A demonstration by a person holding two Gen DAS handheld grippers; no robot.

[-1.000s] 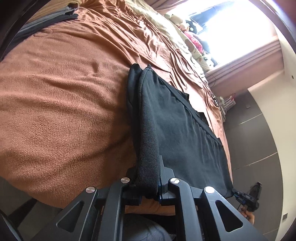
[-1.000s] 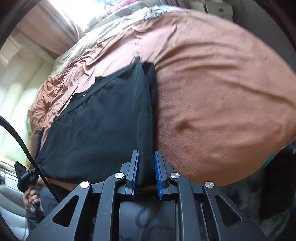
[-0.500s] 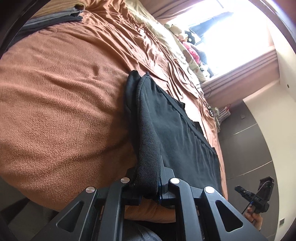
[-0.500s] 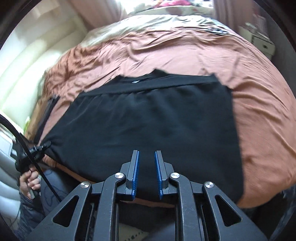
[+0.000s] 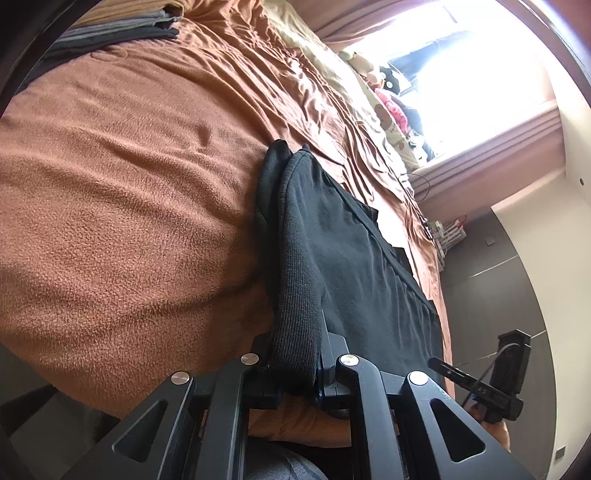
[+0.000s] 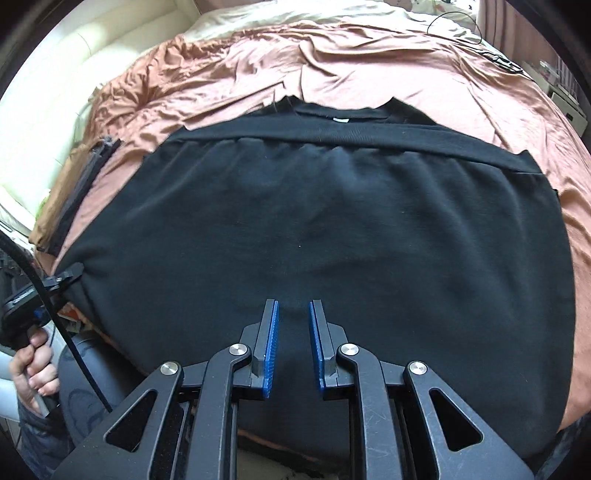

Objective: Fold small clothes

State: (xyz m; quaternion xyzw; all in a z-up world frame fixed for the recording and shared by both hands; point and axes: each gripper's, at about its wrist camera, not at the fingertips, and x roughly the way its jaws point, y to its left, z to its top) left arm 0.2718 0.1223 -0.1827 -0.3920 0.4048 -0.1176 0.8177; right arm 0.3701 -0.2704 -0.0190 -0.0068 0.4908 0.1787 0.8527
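Observation:
A black garment [image 6: 332, 221] lies spread flat on the brown blanket [image 6: 369, 66], its neckline at the far side. In the left wrist view the garment [image 5: 351, 240] stretches away, and my left gripper [image 5: 293, 343] is shut on its thick ribbed edge at the near corner. That same left gripper [image 6: 62, 277] shows at the garment's left corner in the right wrist view, with a hand [image 6: 33, 365] on its grip. My right gripper [image 6: 293, 306] hovers over the middle of the garment's near edge, jaws nearly closed with a thin slit. Whether cloth sits in the slit I cannot tell.
A stack of folded dark clothes [image 5: 122, 33] rests at the blanket's far left corner. A zipped cushion edge [image 6: 88, 173] lies left of the garment. Soft toys [image 5: 388, 99] line the bright window. The blanket [image 5: 129, 203] left of the garment is bare.
My right gripper has travelled from the garment's right corner to the middle of its near edge and rolled level. The left gripper keeps its hold and has barely moved.

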